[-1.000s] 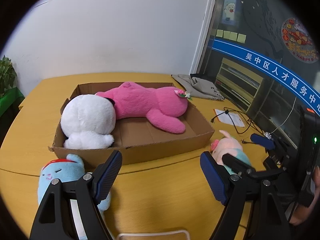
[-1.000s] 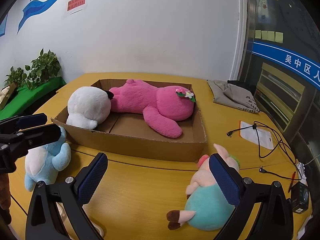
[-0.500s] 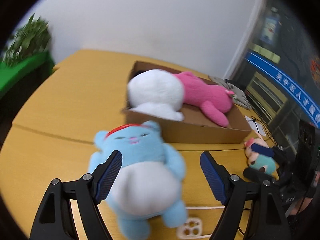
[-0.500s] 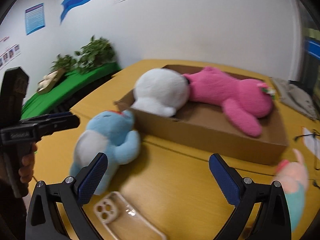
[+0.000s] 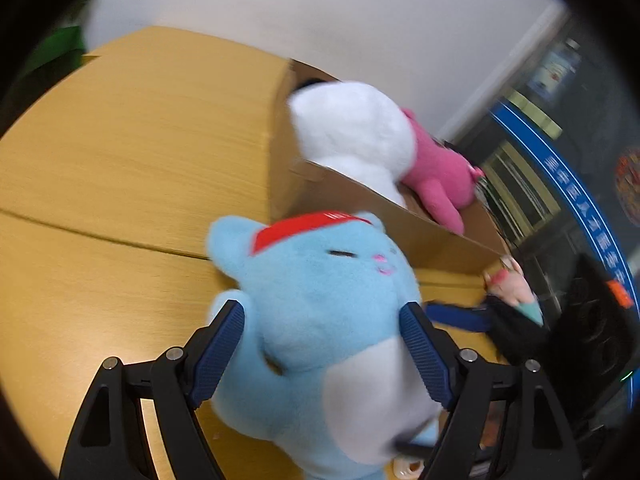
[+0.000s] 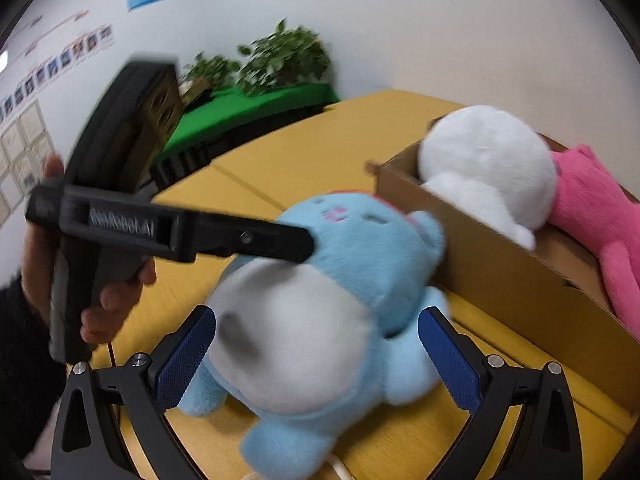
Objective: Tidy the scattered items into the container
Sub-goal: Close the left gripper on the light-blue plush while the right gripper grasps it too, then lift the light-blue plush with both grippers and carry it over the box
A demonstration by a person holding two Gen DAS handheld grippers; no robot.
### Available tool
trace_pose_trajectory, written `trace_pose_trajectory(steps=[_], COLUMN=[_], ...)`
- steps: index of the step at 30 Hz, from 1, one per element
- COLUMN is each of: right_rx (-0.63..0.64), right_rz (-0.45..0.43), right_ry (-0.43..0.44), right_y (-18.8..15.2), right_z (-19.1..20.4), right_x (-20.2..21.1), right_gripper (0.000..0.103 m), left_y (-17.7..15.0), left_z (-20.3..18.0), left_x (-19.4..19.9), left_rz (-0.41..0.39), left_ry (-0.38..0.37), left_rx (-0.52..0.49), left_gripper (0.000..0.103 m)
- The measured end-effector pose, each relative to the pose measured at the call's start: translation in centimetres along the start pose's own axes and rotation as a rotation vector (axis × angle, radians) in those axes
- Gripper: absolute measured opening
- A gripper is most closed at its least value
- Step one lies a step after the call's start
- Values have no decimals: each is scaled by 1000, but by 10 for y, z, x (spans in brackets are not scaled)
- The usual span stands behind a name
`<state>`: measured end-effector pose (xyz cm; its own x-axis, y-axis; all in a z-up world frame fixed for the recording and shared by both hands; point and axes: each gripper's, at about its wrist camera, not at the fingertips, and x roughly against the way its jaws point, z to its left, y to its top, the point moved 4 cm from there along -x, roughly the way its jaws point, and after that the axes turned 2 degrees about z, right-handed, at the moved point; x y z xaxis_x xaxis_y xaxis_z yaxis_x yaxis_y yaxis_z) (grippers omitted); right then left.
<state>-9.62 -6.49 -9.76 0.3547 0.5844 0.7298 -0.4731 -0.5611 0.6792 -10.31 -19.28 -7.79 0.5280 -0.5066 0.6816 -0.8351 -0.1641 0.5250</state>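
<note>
A light-blue plush with a white belly and red cap (image 5: 320, 280) lies on the yellow table against the cardboard box (image 5: 360, 208). My left gripper (image 5: 322, 310) straddles its body and its jaws are closing, the pads just reaching the fur without squeezing it. My right gripper (image 6: 316, 316) also straddles the blue plush (image 6: 320, 320) from its belly side, jaws wide open. One left finger (image 6: 260, 238) lies across the plush's neck. A white plush (image 5: 352, 128) and a pink plush (image 5: 436, 172) lie in the box. A small pig plush (image 5: 516, 292) lies behind the right gripper's pad.
The box wall (image 6: 500, 264) stands right behind the blue plush. A clear phone case (image 5: 408, 468) peeks out under the plush. A hand (image 6: 116, 300) holds the left gripper's handle. Green plants (image 6: 280, 56) stand on a green ledge beyond the table's far edge.
Both grippers swung left and down onto the blue plush, which now fills the gap between each pair of jaws. The pig plush has dropped out of the right wrist view.
</note>
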Motion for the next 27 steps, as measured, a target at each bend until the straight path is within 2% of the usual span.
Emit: trace_pose_trajectory(steps=[3,5,7,11,14,17,21,24,27], right_rx=[5,-15,-40,-28,-18,-27,-5,34,44], right_rz=[37,35,26,-21,-95,-192,-303,-343,-354], right_ry=[24,35,44,8,-32,-56,-137,-223,-267], right_y=[-12,-15,-19,-24,-25,-16,13,34,48], right_z=[4,1,-2,2,3,-3,-33,-71,-114], right_x=[-17,-17,-12,5,36,83,153,188,200], right_gripper=[99,95,90,79,77,77,77,78,78], left_y=[-8,-11,-12,-10,-1,23,76,114,150], left_z=[-13,-16,-17,-37,-69,-118,-186,-216,-234], left_x=[-9,-11,-12,-4,12,34,43,31,-3], left_rz=[38,49,58,45,-2,-75,-165,-185,-188], left_ry=[43,37,15,8,16,0,-37,-66,-69], left_rx=[-73,-72,-54,-75,-141,-232,-359,-406,-425], left_gripper=[78,77,71,60,59,59,59,59,59])
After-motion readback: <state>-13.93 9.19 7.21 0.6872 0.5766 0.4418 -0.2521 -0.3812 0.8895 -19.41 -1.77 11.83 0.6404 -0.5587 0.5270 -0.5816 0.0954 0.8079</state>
